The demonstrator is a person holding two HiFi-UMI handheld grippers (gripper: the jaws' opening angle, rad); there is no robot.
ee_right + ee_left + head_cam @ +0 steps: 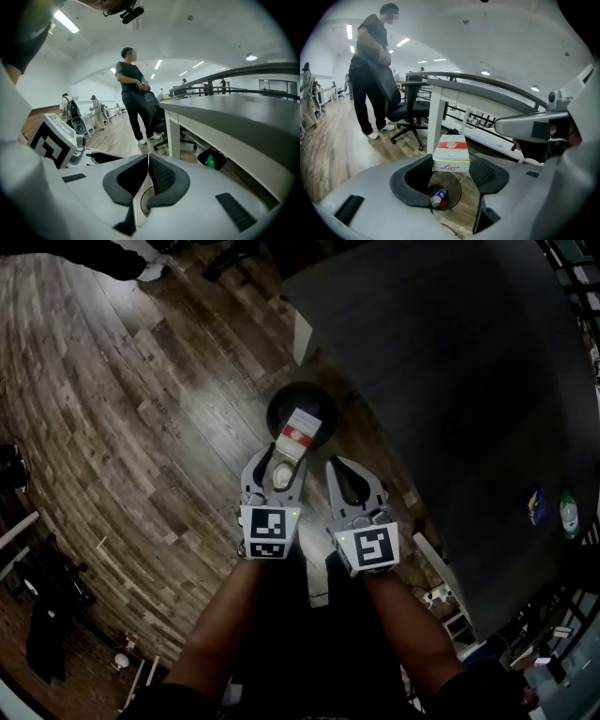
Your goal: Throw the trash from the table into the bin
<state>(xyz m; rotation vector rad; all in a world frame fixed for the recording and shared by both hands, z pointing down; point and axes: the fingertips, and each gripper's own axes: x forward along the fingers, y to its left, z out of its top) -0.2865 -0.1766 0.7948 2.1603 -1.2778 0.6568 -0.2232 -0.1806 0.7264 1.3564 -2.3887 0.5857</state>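
Trash carton, white card w/ a red band (451,152), is pinched by its sides in the left gripper (451,161), jaws spread wide on it, long axis running fwd along them. Straight below, past the tips, is the open mouth of the round dark bin (459,192) on the wood floor (169,427), a plastic bottle (438,197) already inside. Right gripper (146,161) is closed on nothing, just beside, so the drop looks like the left's job.

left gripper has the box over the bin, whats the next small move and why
Probably open the left gripper to drop the box: it is shut on the box, and the bin shows directly below between its jaws, a bottle already inside. The right gripper is shut and empty.
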